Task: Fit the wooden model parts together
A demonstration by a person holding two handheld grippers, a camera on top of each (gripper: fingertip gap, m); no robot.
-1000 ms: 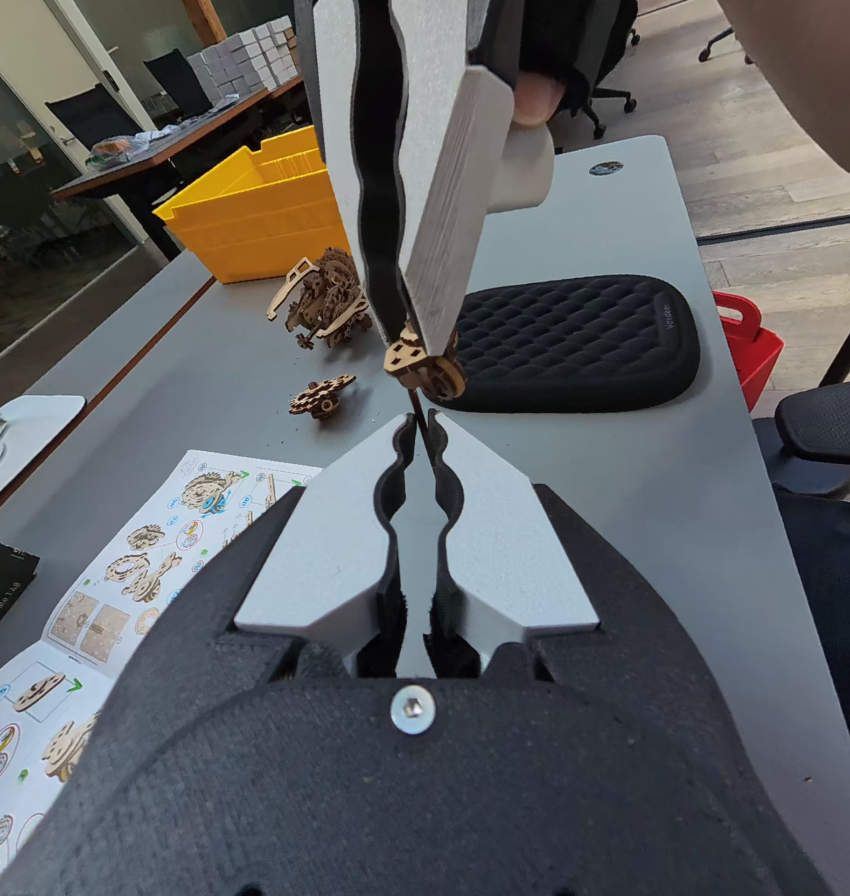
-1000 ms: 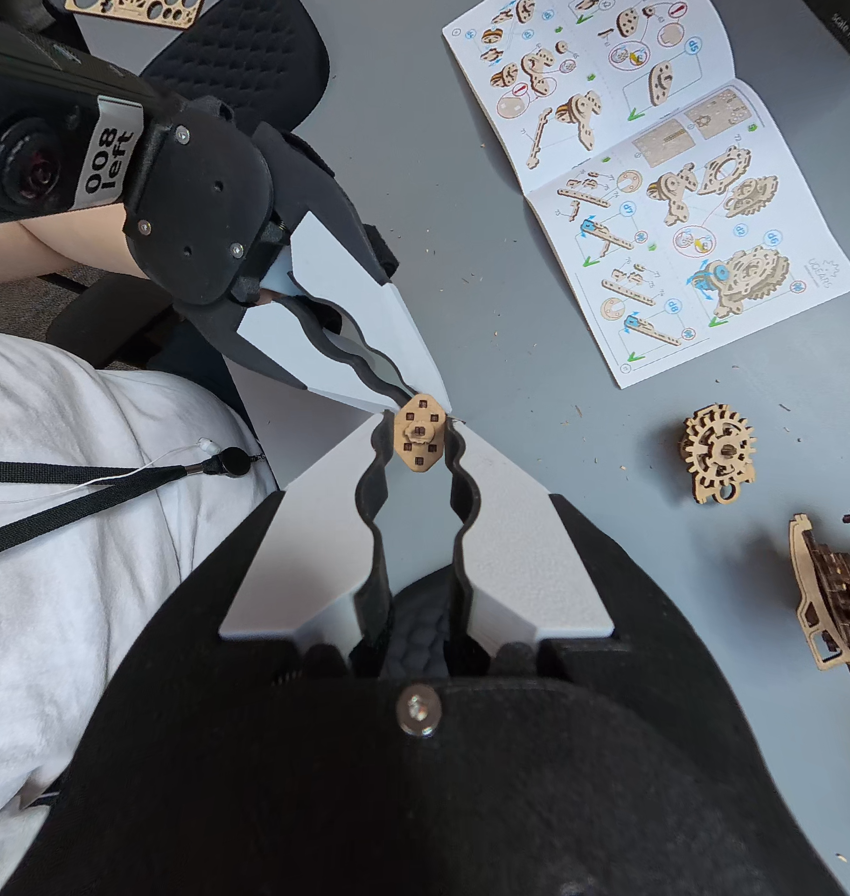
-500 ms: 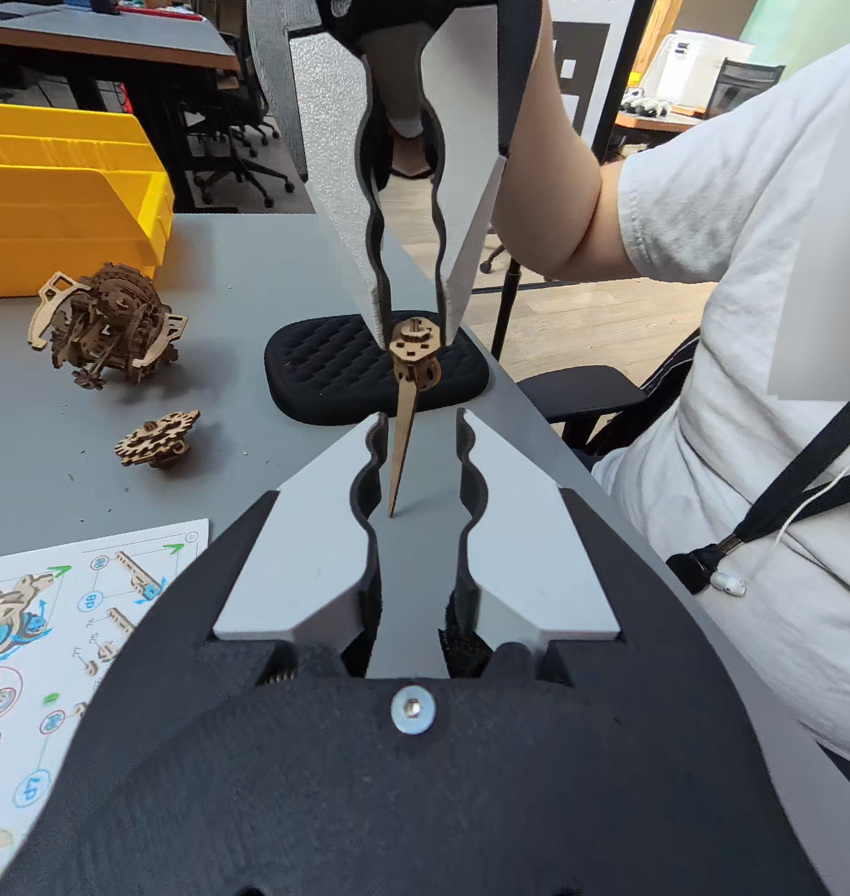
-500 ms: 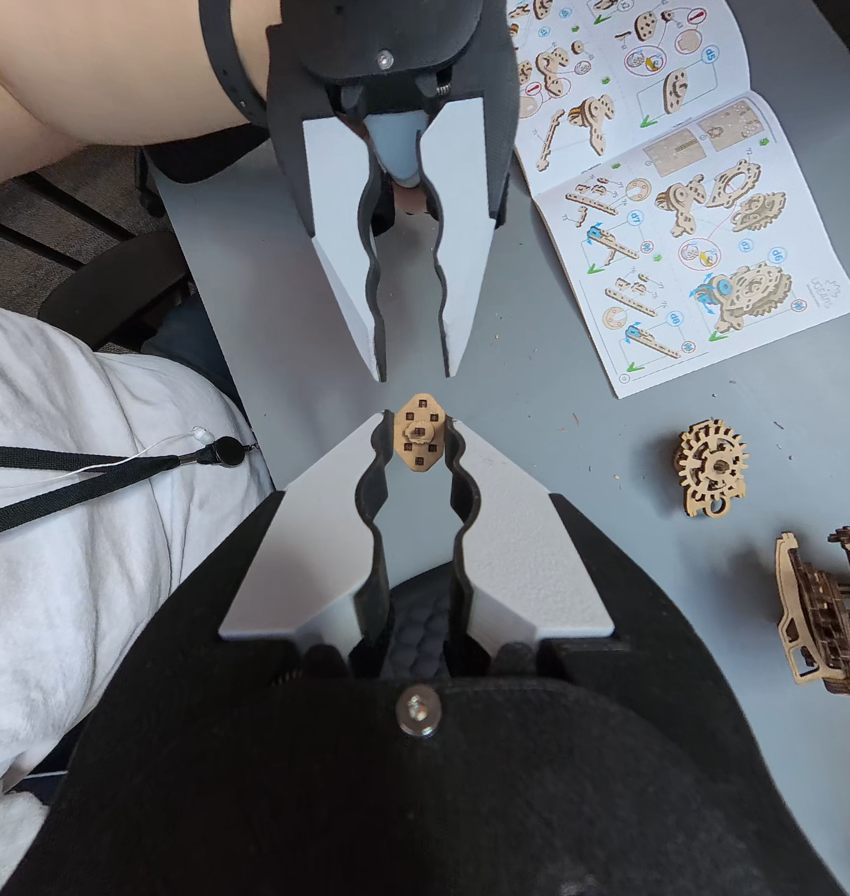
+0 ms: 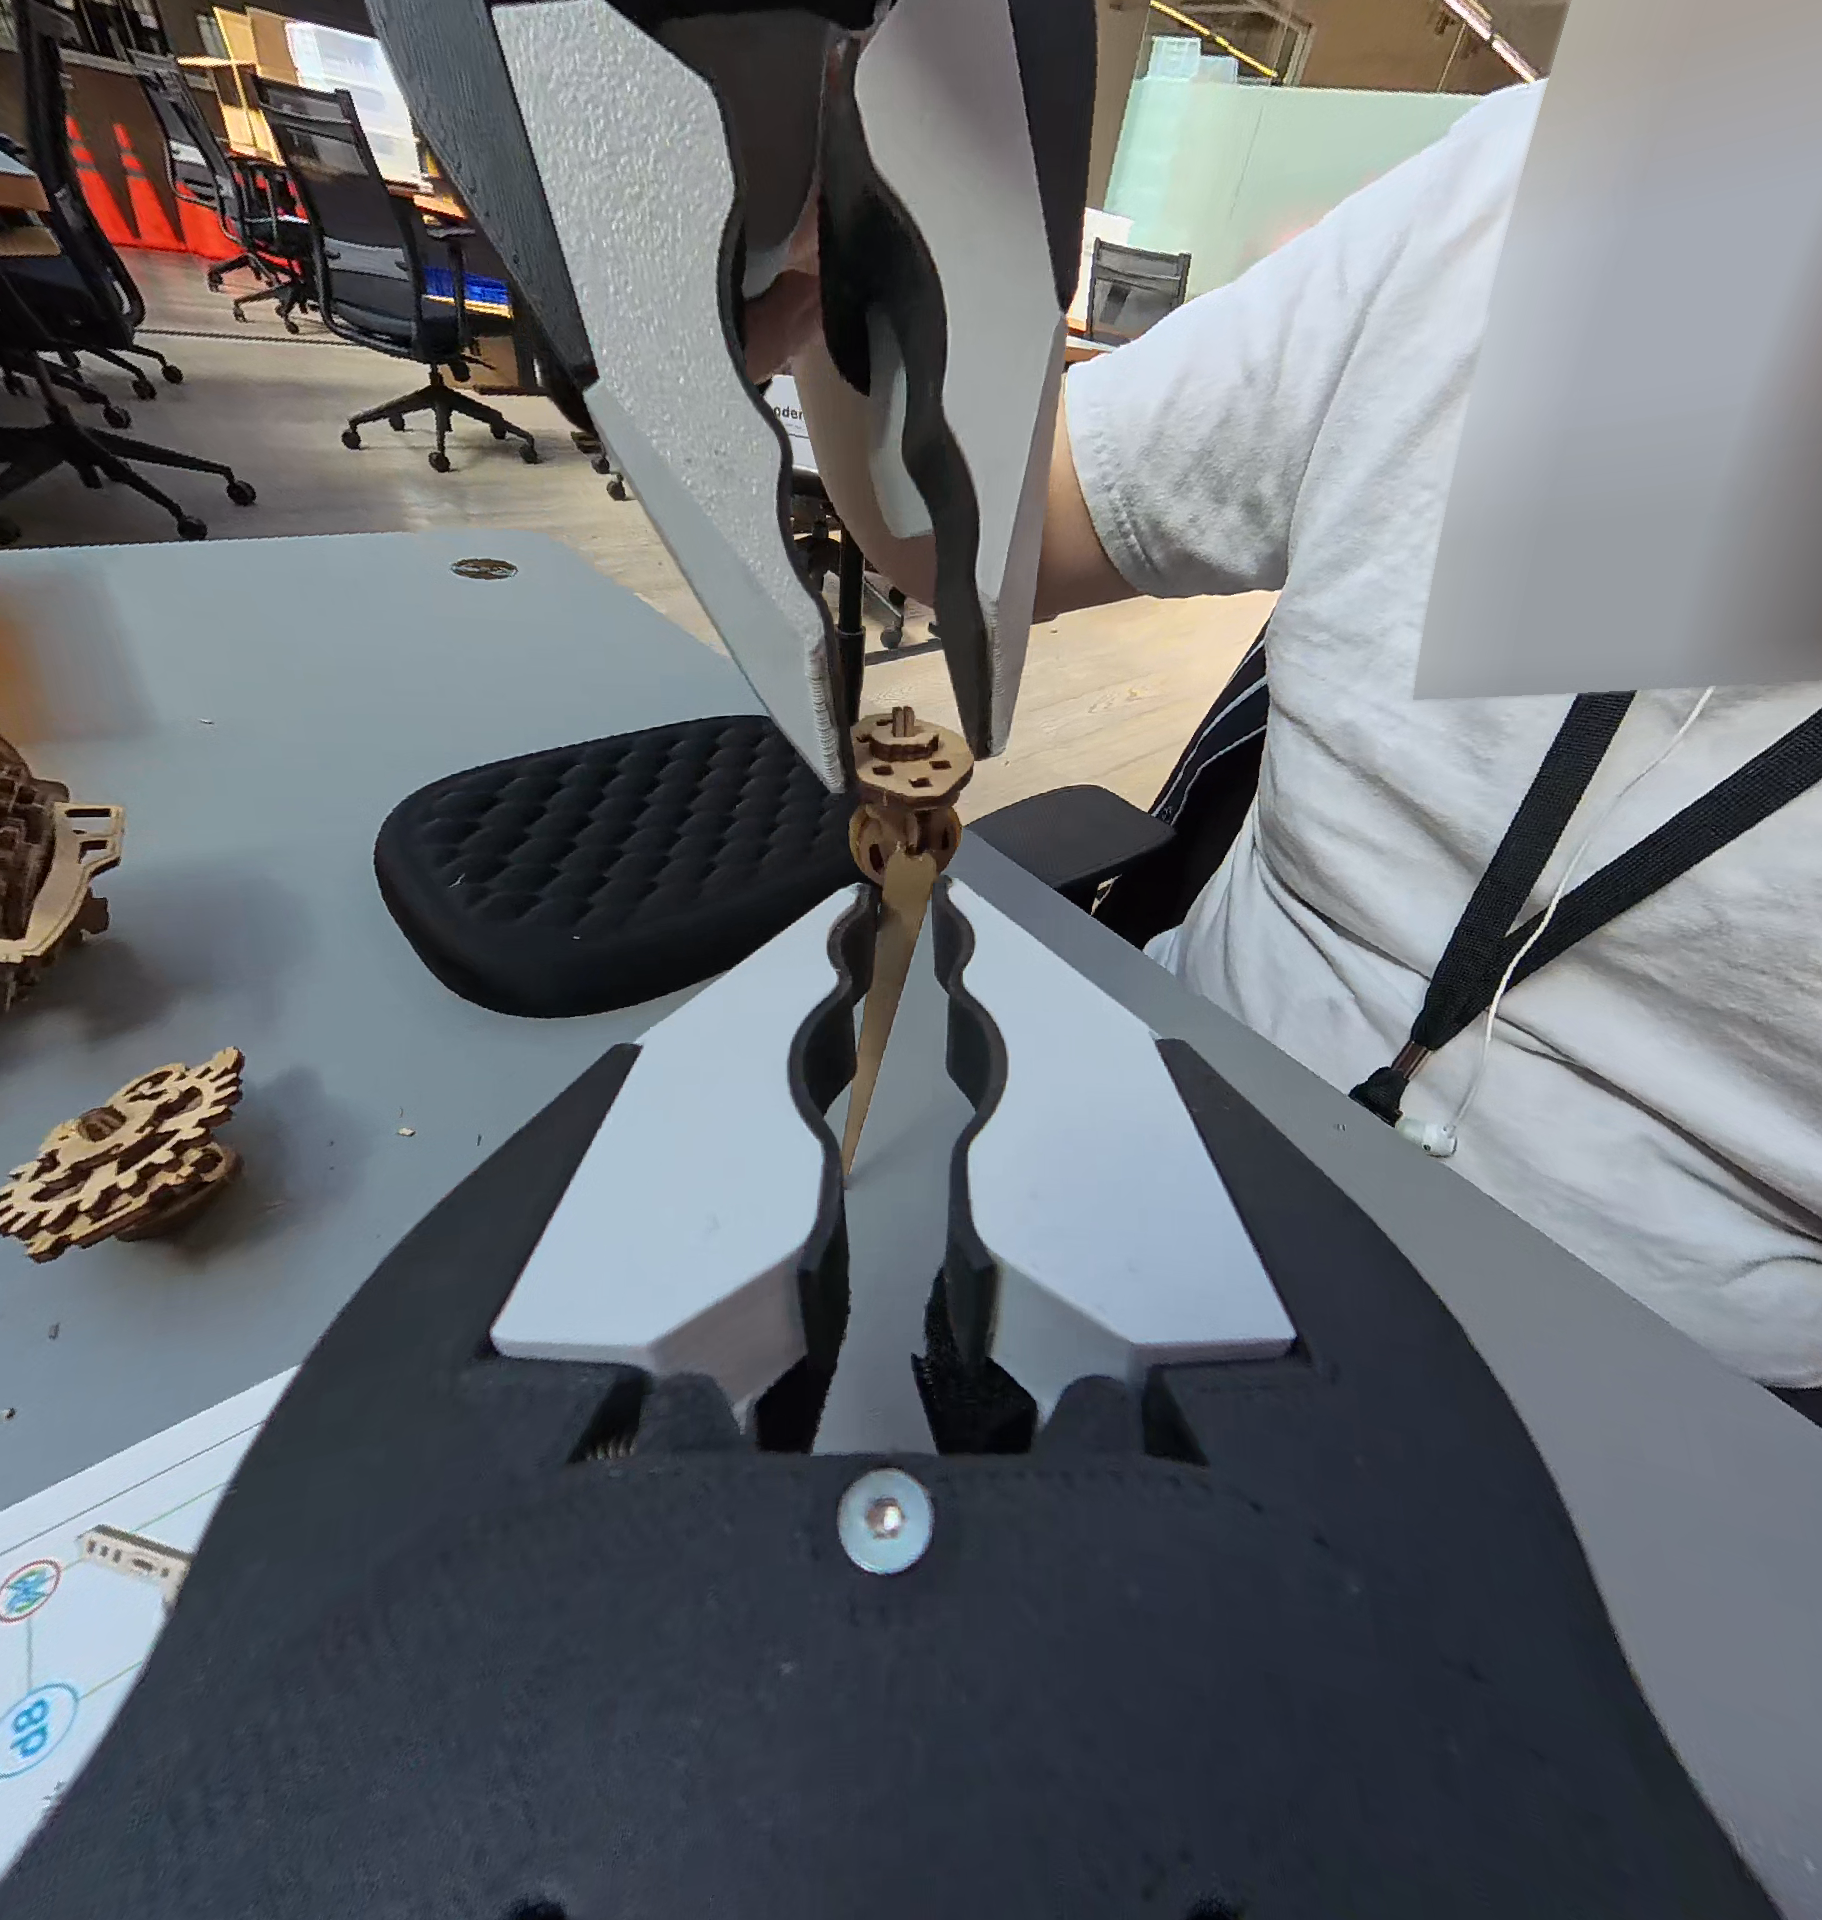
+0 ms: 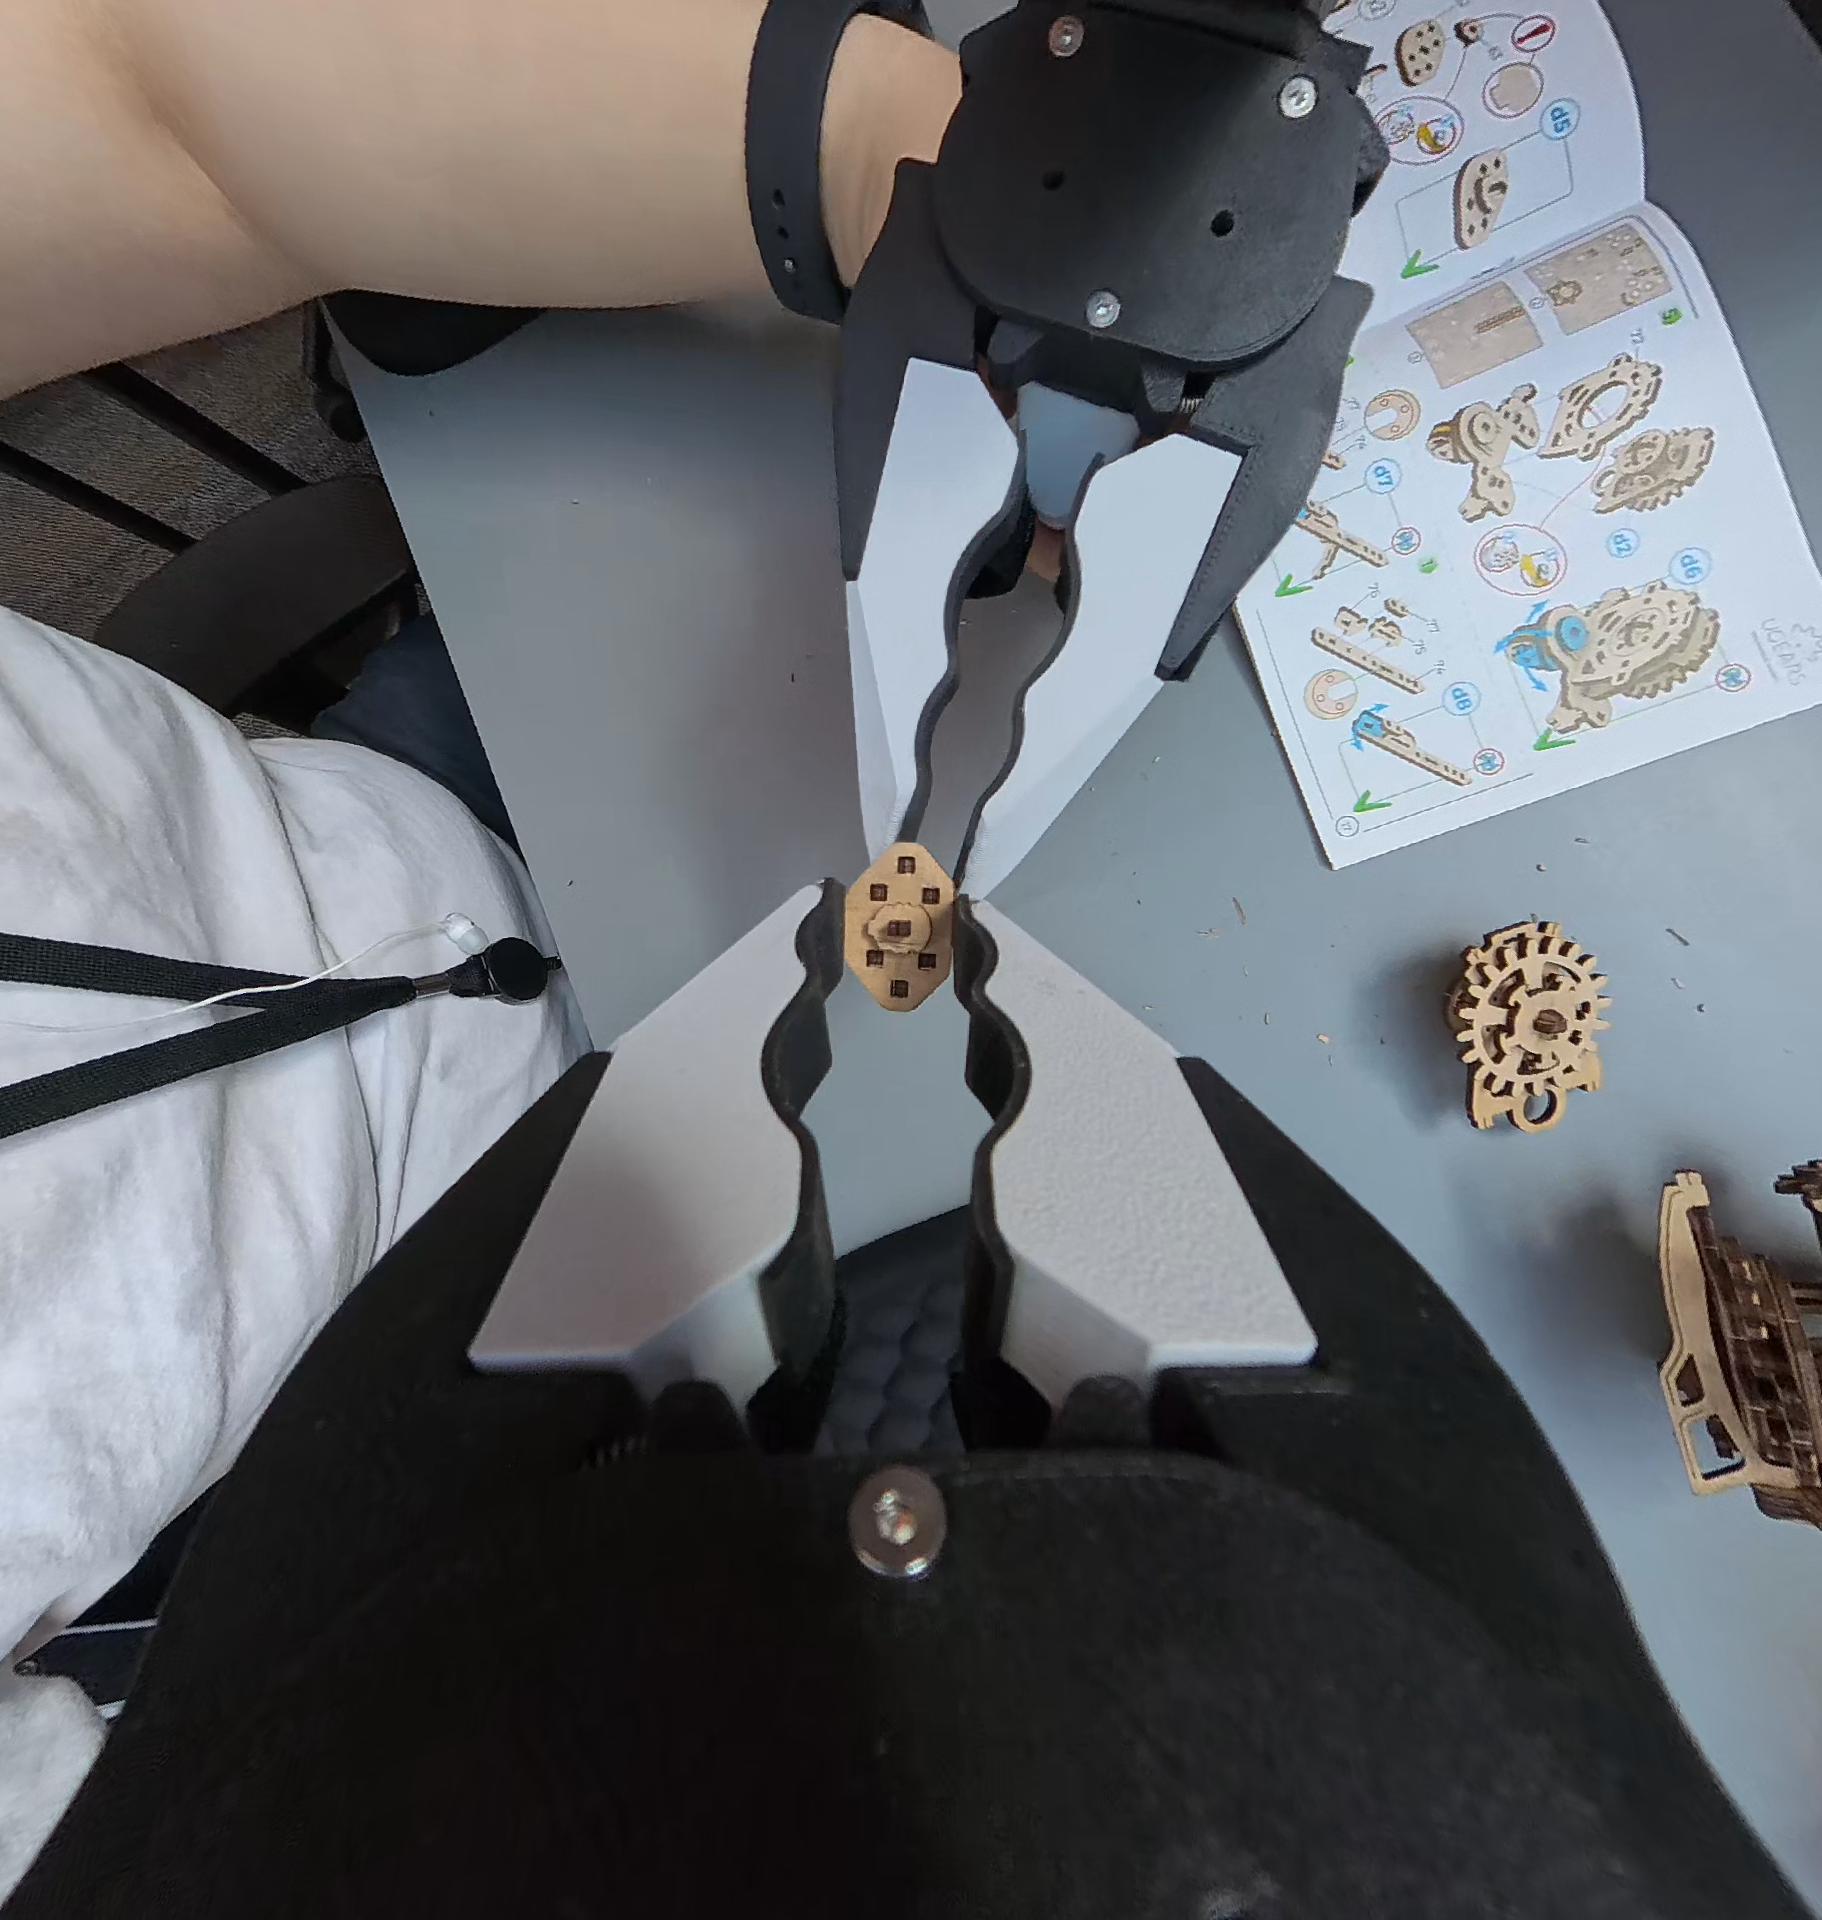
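Observation:
My right gripper (image 6: 899,909) is shut on a small wooden hub plate (image 6: 899,935) and points down at the table. In the left wrist view it (image 5: 907,753) comes down from above, holding the hub (image 5: 907,764). A pointed wooden stick (image 5: 886,997) hangs from the hub. My left gripper (image 5: 904,899) faces the hub from below, its fingertips closed against the stick's top end. From the right wrist view its tips (image 6: 933,842) meet just behind the plate, and the stick is hidden.
A wooden gear piece (image 6: 1530,1023) and a partly built wooden model (image 6: 1769,1382) lie on the grey table (image 6: 626,623). An open instruction booklet (image 6: 1561,468) lies beyond them. A black quilted pad (image 5: 595,852) lies under the grippers. A person in a white shirt (image 5: 1509,831) sits at the table edge. Both grippers' tips are close together, under 4 cm apart.
The left gripper let go of the stick and swung round to face the person. It has now come back up to the hub and closed on the stick. The right gripper kept its hold.

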